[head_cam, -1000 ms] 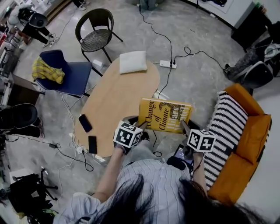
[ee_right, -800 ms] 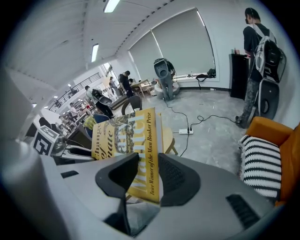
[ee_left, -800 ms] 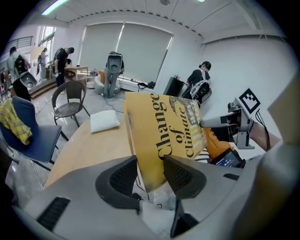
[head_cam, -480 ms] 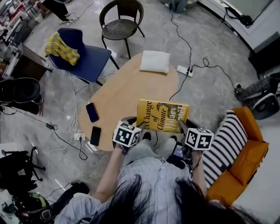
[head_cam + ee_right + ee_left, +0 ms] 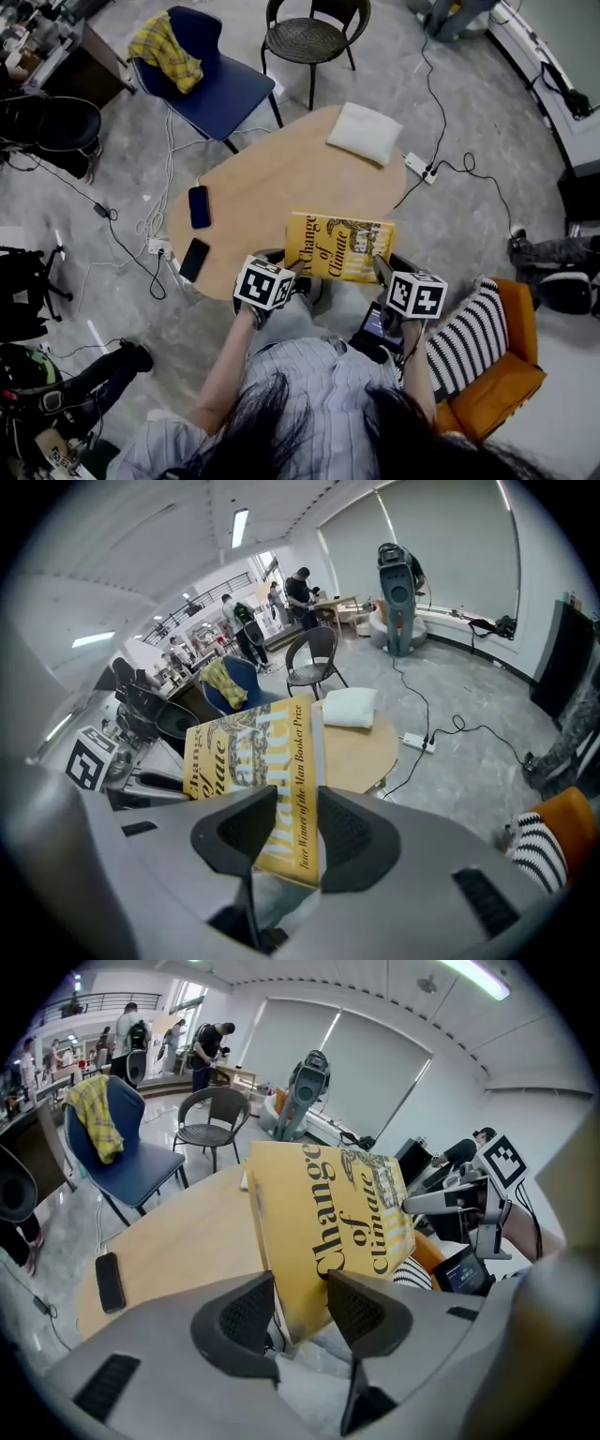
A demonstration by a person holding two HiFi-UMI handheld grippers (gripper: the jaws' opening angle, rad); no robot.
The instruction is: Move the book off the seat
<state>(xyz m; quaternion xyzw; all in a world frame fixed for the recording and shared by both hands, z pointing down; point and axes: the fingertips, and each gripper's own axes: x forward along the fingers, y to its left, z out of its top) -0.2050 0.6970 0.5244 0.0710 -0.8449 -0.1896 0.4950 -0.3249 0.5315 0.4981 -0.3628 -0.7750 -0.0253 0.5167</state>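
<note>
**Book held clear of the seat, one gripper at each near corner**

1. Task object. The yellow book [image 5: 339, 247] is off the seat. It hangs in front of the person, front cover facing up, with the title "Change of Climate" readable. From the head view its far edge overlaps the near rim of the oval wooden table [image 5: 262, 183]. Whether it touches the tabletop cannot be determined.

2. Left gripper [image 5: 293, 269]. The jaws are clamped on the book's near left corner, one pad on the cover and one on the underside. The left gripper view shows the book rising up and away from between the pads.

3. Right gripper [image 5: 380, 272]. The jaws are clamped on the book's near right corner in the same manner, as its own view shows.

4. Seat. The orange sofa [image 5: 511, 370] stands to the person's right, well apart from the book, with a black-and-white striped cushion [image 5: 466, 336] lying on it.

5. Tabletop. A white pillow [image 5: 364, 133] lies at the far end. Two dark phones lie at the left end, one [image 5: 199, 206] fully on the surface and one [image 5: 194, 259] at the rim.

6. Surroundings. A blue chair [image 5: 225, 89] carrying a yellow plaid cloth [image 5: 169, 42] and a dark wicker chair [image 5: 314, 37] stand beyond the table. A white power strip [image 5: 422, 171] lies on the floor just beside the pillow end.
</note>
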